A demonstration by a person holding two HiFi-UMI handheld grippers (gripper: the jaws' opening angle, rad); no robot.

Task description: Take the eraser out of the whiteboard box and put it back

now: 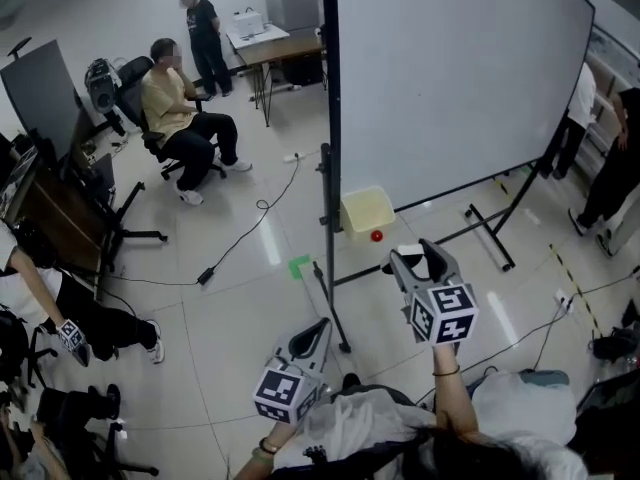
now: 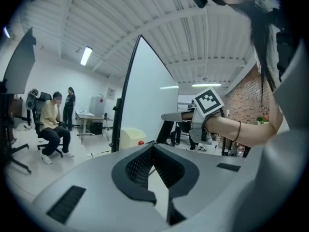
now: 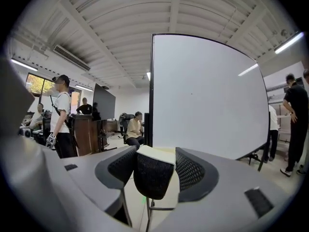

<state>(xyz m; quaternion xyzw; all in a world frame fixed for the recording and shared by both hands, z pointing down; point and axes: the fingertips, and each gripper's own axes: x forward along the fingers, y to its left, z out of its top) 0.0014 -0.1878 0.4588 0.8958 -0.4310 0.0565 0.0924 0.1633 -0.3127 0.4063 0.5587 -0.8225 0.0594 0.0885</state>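
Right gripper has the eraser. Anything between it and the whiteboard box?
Nothing visible. The eraser is clamped in the right gripper; the whiteboard box sits just ahead at a corner of the board, only open air between.

The right gripper [image 1: 422, 260] hovers just beside the yellow box [image 1: 366, 209] hung at the whiteboard [image 1: 450, 78] frame's lower corner, an eraser [image 1: 410, 252] between its jaws; the left gripper [image 1: 318, 330] sits lower, nearer the person
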